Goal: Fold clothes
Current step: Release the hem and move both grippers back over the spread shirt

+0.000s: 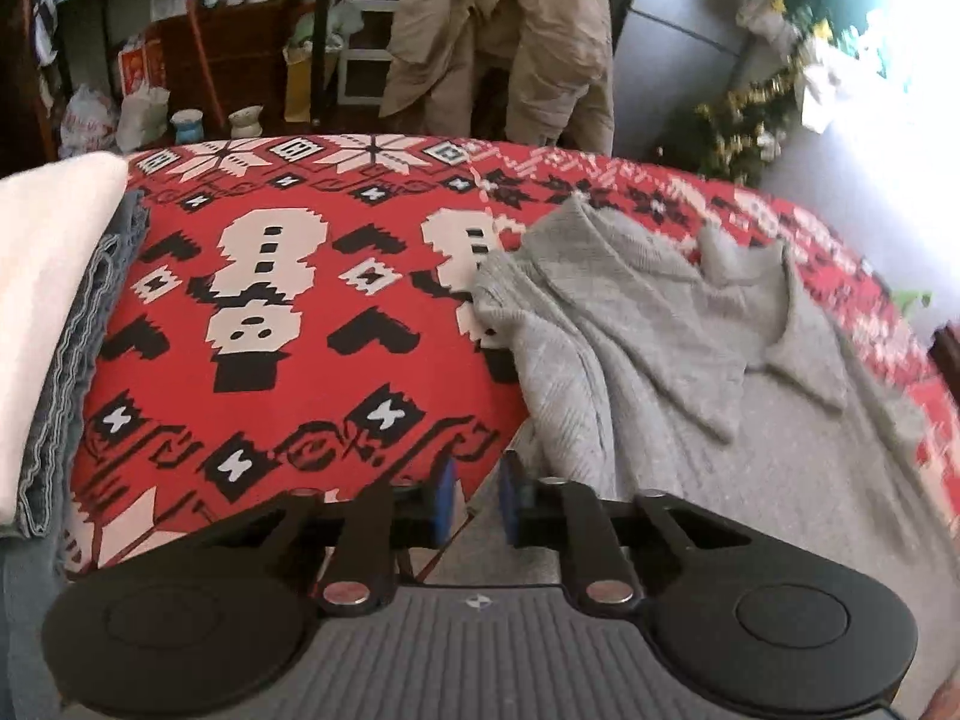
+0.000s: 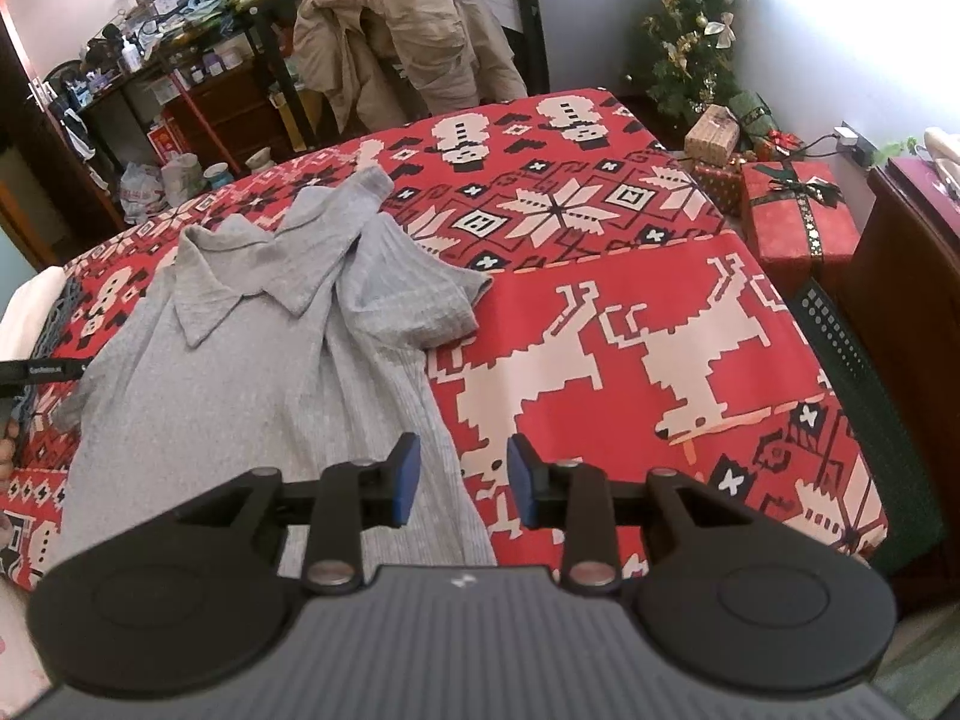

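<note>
A grey ribbed polo shirt (image 2: 252,360) lies spread on the red patterned tablecloth (image 2: 630,312), collar toward the far side, one short sleeve (image 2: 414,306) folded in. It also shows in the left wrist view (image 1: 690,372). My left gripper (image 1: 477,501) hovers at the shirt's lower left edge, its blue pads a small gap apart with nothing between them. My right gripper (image 2: 462,480) is open and empty, just above the shirt's lower right edge.
A stack of folded clothes, white on grey (image 1: 54,312), sits at the table's left. A beige jacket (image 2: 396,30) hangs over a chair behind the table. Wrapped gifts (image 2: 798,216) and a small Christmas tree (image 2: 690,42) stand at the right.
</note>
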